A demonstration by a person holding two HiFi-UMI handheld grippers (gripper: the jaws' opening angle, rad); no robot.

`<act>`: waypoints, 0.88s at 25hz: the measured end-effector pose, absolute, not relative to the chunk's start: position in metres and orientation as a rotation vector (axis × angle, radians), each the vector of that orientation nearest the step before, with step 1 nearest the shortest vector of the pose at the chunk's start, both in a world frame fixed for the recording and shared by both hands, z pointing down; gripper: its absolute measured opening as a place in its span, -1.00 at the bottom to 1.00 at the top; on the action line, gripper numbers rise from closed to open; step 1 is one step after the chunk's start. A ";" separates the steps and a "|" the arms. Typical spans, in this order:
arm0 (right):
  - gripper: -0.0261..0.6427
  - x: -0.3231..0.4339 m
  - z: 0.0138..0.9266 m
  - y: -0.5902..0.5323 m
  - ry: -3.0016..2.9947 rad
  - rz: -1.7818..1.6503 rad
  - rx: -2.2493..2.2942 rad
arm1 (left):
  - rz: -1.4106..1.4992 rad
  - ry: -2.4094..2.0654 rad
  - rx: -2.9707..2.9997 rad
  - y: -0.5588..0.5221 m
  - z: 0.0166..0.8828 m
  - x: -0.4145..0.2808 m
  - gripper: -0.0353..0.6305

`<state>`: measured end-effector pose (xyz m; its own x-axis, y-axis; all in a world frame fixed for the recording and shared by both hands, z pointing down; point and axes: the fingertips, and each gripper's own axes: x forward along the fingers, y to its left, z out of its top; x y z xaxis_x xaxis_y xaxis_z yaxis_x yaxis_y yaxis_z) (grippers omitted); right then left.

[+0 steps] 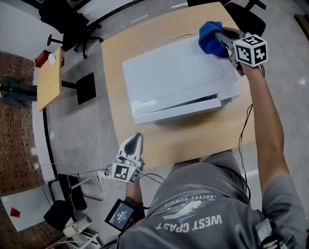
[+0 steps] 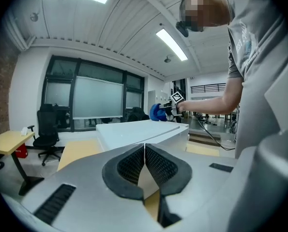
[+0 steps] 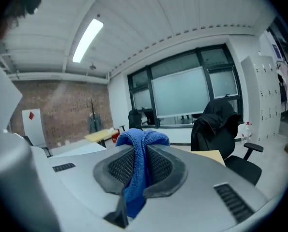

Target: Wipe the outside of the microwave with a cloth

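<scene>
A white microwave (image 1: 177,84) stands on a light wooden table (image 1: 196,139); in the left gripper view the microwave (image 2: 139,131) lies ahead of the jaws. My right gripper (image 1: 220,41) is at the microwave's far right top corner, shut on a blue cloth (image 1: 210,37). In the right gripper view the blue cloth (image 3: 140,168) is pinched between the dark pads and bunches above them. My left gripper (image 1: 135,137) hovers off the table's near left edge, shut with nothing between its pads (image 2: 134,166). The blue cloth (image 2: 157,112) also shows far off in that view.
Black office chairs (image 1: 71,14) stand at the far left and behind the table (image 1: 237,1). A small wooden side table (image 1: 49,79) is to the left. Cables and gear (image 1: 76,211) lie on the floor near my left side. A cable (image 1: 245,134) hangs from my right arm.
</scene>
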<state>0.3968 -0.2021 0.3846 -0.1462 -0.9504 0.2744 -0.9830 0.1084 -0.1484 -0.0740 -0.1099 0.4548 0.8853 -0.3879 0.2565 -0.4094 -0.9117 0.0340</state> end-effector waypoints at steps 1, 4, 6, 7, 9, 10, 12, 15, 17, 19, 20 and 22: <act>-0.77 0.411 0.375 -0.189 -2.319 0.420 2.010 | 0.392 -0.635 2.962 -0.107 0.454 -0.067 -0.82; -0.77 0.453 0.364 -0.154 -2.500 0.398 2.091 | 0.474 -0.679 2.952 -0.099 0.457 -0.045 -0.82; -0.77 0.478 0.370 -0.137 -2.616 0.434 2.090 | 0.485 -0.760 2.903 -0.094 0.463 -0.029 -0.82; -0.77 0.489 0.378 -0.131 -2.667 0.449 2.064 | 0.481 -0.804 2.870 -0.091 0.469 -0.019 -0.82; -0.77 0.503 0.398 -0.122 -2.745 0.480 1.985 | 0.488 -0.892 2.794 -0.084 0.481 -0.004 -0.82; -0.77 0.507 0.408 -0.119 -2.778 0.507 1.945 | 0.498 -0.939 2.751 -0.081 0.485 0.000 -0.82; -0.77 0.513 0.432 -0.118 -2.837 0.590 1.890 | 0.513 -1.024 2.671 -0.073 0.493 0.008 -0.82; -0.77 0.520 0.475 -0.122 -2.912 0.795 1.865 | 0.513 -1.116 2.588 -0.060 0.504 0.023 -0.82; -0.77 0.519 0.505 -0.131 -2.949 0.945 1.866 | 0.519 -1.152 2.563 -0.054 0.507 0.032 -0.82; -0.77 0.515 0.529 -0.139 -2.976 1.079 1.861 | 0.536 -1.167 2.557 -0.050 0.509 0.043 -0.82; -0.77 0.509 0.540 -0.141 -2.981 1.128 1.843 | 0.541 -1.171 2.553 -0.048 0.509 0.048 -0.82; -0.77 0.489 0.559 -0.140 -2.973 1.185 1.775 | 0.543 -1.177 2.546 -0.044 0.507 0.056 -0.82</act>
